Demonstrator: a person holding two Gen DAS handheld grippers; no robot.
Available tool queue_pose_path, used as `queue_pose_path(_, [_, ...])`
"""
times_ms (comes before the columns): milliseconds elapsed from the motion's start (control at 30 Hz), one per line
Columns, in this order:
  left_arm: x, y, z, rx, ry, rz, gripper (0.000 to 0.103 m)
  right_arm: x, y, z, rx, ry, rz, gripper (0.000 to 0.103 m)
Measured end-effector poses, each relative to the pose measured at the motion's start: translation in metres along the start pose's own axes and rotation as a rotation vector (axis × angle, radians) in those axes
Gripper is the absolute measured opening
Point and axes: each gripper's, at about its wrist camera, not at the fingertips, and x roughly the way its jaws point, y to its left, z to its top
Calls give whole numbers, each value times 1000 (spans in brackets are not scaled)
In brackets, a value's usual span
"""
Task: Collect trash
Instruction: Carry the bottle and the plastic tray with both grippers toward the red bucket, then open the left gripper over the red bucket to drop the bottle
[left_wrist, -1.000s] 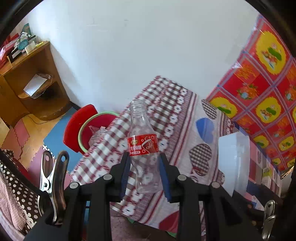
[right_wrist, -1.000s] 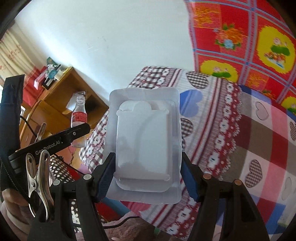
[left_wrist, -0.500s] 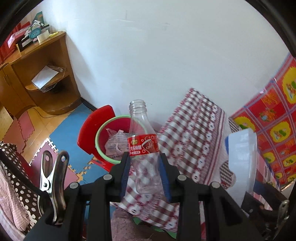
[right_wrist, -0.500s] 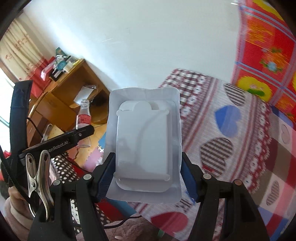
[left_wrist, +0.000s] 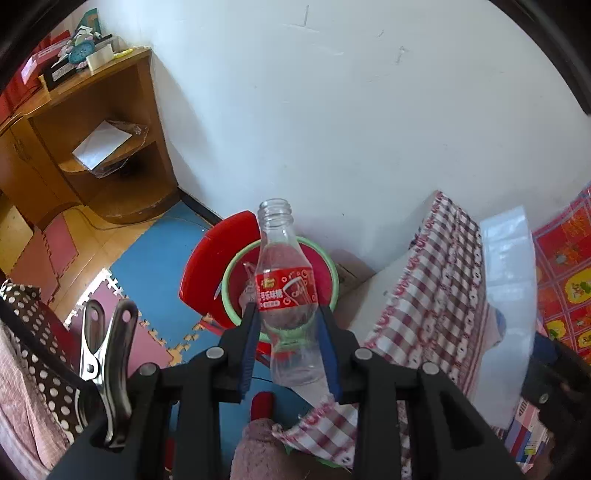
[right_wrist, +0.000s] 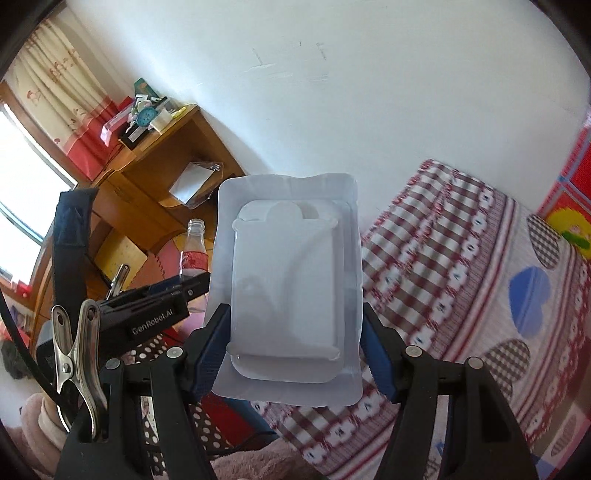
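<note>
Left wrist view
Left hand-held gripper (left_wrist: 287, 343): its two blue pads are clamped on the lower body of the bottle, one pad on each side.
Bottle (left_wrist: 286, 295): clear thin plastic, round, narrow neck, no cap, red label around the middle; it looks empty. It is held upright, above the near rim of the bin.
Bin (left_wrist: 334, 280): round, red inside, pale green rim, with a red lid (left_wrist: 210, 266) raised at its far left side. It stands on the floor, against the white wall. Some crumpled clear wrap lies inside.
Why held so: I judge the bottle is brought above the bin to be dropped in; the bin is open and waits under it.
Bed (left_wrist: 436, 295): to the right of the bin, covered by soft checked cloth, red and white.
Floor mat (left_wrist: 147, 266): foam puzzle tiles, blue and pink, to the left of the bin.

Right wrist view
Right hand-held gripper (right_wrist: 295, 347): the pads are clamped on the two long edges of the tray.
Tray (right_wrist: 288, 291): white thin plastic package, flat and rectangular, rounded corners, raised middle part. It is held upright in the air; the bin is not seen in this view.
Why held so: I think it is the second trash piece and waits for its turn.
Shelf (right_wrist: 166, 155): wooden, smooth, far to the left of the tray.
</note>
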Motion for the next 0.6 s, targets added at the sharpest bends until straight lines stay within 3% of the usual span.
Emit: queue_pose_path(600, [122,15,32,79,94,-88,32,63,3,44,27,43,-59,68])
